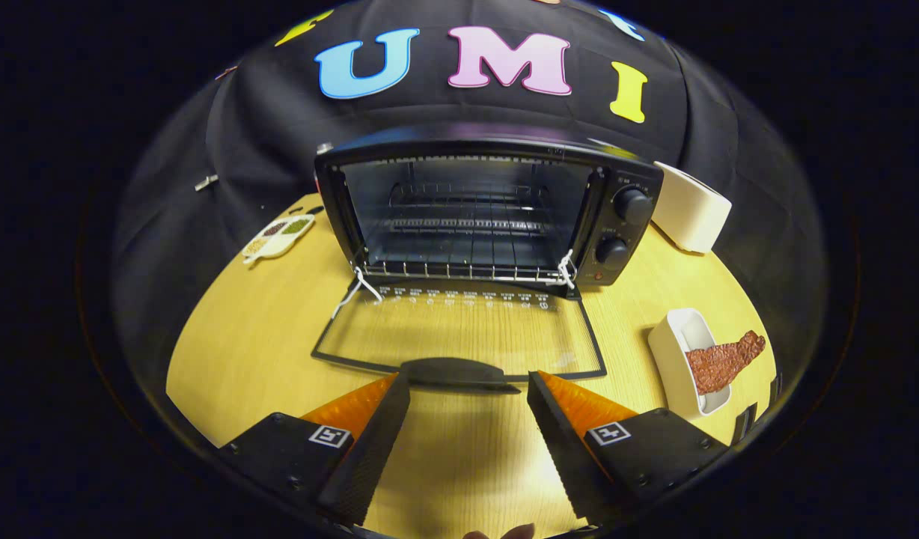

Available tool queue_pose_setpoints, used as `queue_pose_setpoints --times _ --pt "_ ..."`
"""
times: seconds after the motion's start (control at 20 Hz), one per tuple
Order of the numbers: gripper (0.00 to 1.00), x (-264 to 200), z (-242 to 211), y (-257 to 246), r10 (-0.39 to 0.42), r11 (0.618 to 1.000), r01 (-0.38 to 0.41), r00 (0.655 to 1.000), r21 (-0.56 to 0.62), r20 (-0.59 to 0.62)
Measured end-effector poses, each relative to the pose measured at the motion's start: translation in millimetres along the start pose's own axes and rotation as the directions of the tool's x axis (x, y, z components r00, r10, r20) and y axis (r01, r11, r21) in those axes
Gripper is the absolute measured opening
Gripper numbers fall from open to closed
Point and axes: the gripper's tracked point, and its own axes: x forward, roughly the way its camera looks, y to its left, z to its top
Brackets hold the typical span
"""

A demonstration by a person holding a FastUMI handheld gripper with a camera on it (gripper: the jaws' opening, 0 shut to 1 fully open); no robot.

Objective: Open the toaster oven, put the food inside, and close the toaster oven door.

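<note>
gripper view, hand-held gripper (468,389) spread apart, glass toaster oven door (459,333) flat, ridged brown food (723,361)

A light wooden table (250,352) stands against a creased black cloth wall (265,120), evenly lit.

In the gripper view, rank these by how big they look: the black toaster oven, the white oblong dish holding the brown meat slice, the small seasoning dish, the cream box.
1. Black toaster oven, door down, beyond the open tool.
2. White oblong dish with the brown meat slice.
3. Cream box beside the oven: close to the dish, and farther off, so unsure.
4. Small seasoning dish.
</note>
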Motion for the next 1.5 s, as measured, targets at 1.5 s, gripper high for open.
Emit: queue_pose_setpoints --times 1.5 --pt "0.99 -67.3 49.2 -322.1 0.241 0.970 -0.233 0.949 0.063 -0.203"
